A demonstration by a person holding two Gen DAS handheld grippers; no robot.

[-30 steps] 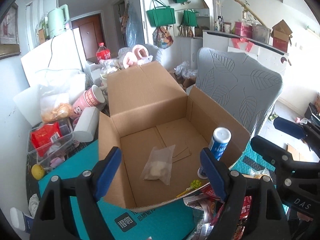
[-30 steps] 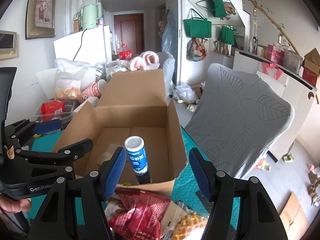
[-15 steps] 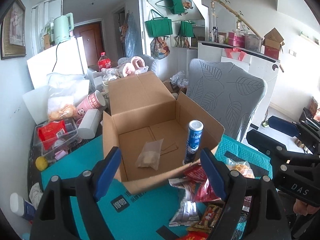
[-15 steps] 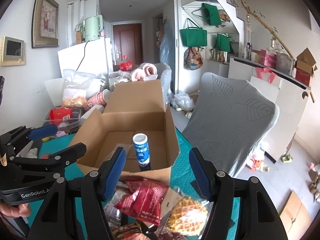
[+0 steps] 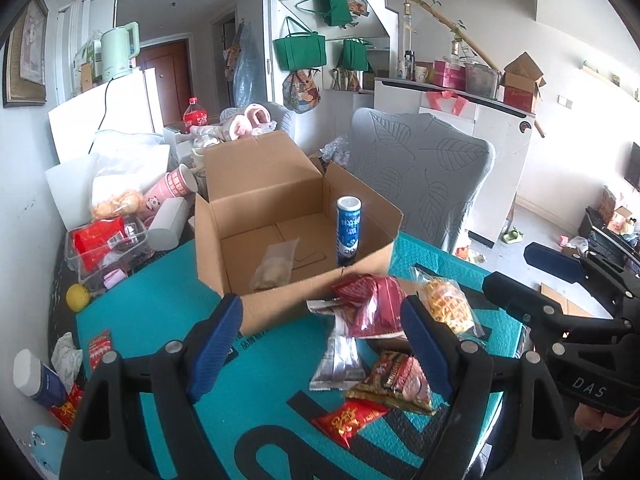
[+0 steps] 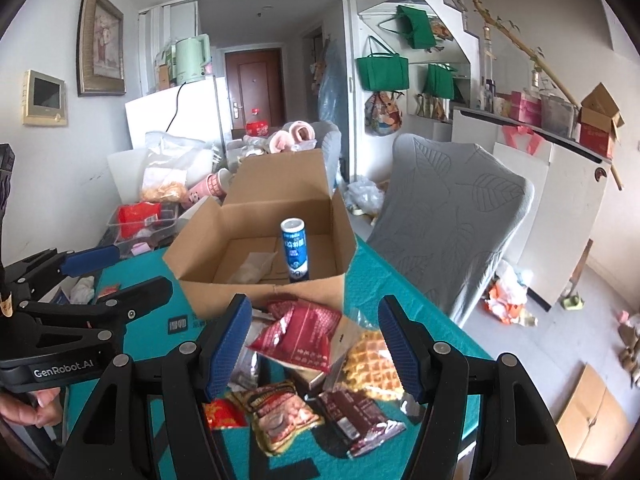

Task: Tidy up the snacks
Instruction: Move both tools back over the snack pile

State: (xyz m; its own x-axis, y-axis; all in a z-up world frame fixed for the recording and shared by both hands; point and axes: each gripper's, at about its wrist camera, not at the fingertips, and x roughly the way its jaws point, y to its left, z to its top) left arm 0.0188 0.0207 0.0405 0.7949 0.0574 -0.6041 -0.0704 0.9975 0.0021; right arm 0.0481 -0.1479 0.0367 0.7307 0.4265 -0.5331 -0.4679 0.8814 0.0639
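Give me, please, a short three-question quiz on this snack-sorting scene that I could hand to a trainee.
1. True or false: the blue tube stands upright inside the cardboard box.
2. Which snack lies nearest the right gripper's right-hand pad? A) the waffle packet B) the clear packet in the box C) the small red sachet
3. Fill in: both the left gripper and the right gripper are ____ and hold nothing.

Key
1. True.
2. A.
3. Open; the snack pile lies on the teal mat beneath them, outside the box.
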